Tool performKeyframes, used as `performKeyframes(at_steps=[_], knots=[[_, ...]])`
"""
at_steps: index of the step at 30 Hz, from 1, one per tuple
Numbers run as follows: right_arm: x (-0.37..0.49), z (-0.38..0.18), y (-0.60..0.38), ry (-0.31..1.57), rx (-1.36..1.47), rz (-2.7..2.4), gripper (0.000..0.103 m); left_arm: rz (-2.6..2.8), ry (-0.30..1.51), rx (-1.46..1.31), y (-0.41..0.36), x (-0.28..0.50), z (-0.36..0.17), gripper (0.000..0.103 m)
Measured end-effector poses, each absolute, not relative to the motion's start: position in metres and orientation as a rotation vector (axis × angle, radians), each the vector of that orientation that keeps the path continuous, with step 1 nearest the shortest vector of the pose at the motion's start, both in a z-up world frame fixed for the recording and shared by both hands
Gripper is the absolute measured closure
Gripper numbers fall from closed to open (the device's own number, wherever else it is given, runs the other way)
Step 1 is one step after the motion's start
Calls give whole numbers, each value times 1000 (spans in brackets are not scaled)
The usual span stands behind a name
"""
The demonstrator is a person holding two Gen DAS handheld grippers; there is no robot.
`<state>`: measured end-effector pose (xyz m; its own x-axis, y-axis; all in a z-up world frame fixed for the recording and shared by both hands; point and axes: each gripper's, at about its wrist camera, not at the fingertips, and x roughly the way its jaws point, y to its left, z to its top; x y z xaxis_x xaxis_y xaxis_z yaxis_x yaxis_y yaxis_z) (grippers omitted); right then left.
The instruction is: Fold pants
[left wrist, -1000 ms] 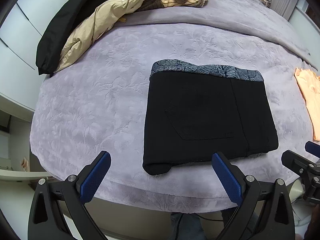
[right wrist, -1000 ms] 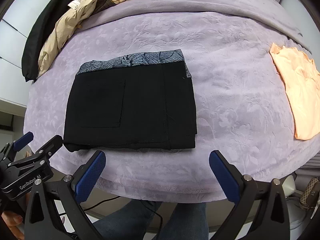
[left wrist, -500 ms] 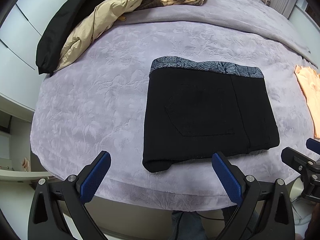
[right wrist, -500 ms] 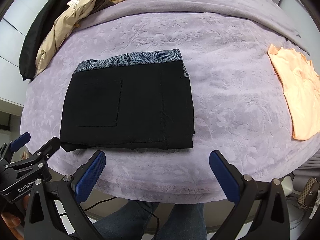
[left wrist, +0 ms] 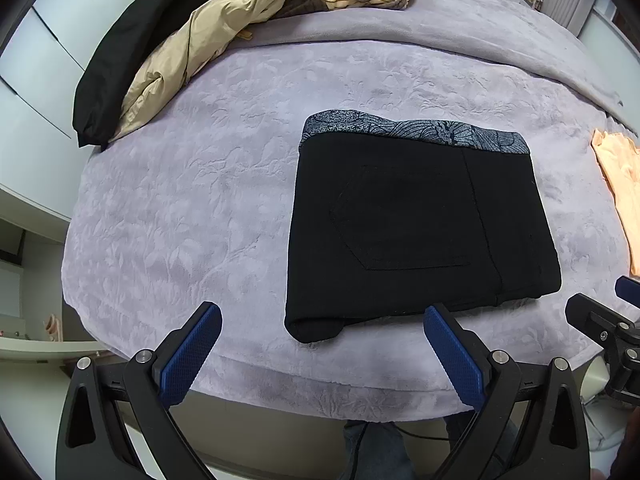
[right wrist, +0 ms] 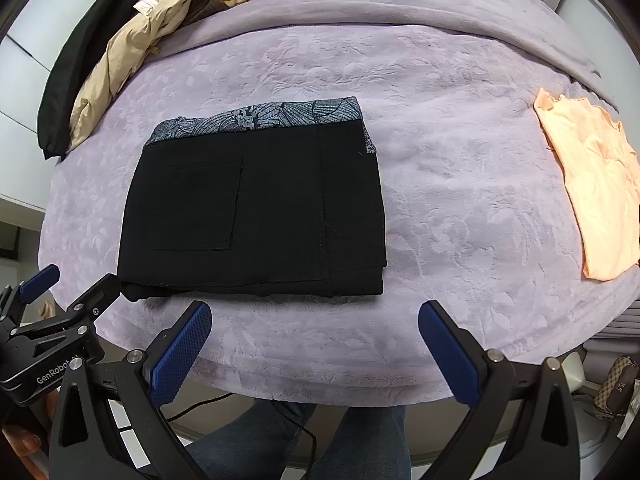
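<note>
- Pants (left wrist: 416,224) are seen folded into a compact black rectangle on the lilac bedspread (left wrist: 192,216), patterned waistband (left wrist: 412,130) on the far edge; the fold is judged essentially finished.
- Long axis is laid left to right, across both claws' line of sight.
- Left gripper (left wrist: 320,354) is held spread wide and empty, just short of the near folded edge, the bundle ahead and slightly right.
- Right gripper (right wrist: 314,350) is likewise spread and empty, the bundle ahead and left; neither is clearly nearer.
</note>
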<state>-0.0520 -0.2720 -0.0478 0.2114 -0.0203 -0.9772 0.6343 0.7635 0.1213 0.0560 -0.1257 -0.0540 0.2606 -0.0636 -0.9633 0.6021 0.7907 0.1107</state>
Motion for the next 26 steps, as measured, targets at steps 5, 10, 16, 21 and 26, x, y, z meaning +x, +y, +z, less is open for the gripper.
performKeyframes(at_steps=[5,10,16,21,26], knots=[[-51,-48,-273,1292,573,-491,0,-478,1238,515,-127,57,-54,2],[-50,-49,-274,1297,568,-488,0,-480,1238,516,-127,58,-55,2],[-48,-49,-273,1303,562,-484,0,-479,1241,513,-128,58,-56,2],[-47,-50,-272,1304,564,-485,0,-488,1247,494,-128,59,-57,2],[-48,-52,-271,1302,570,-482,0,-534,1223,456,-127,57,-51,2]])
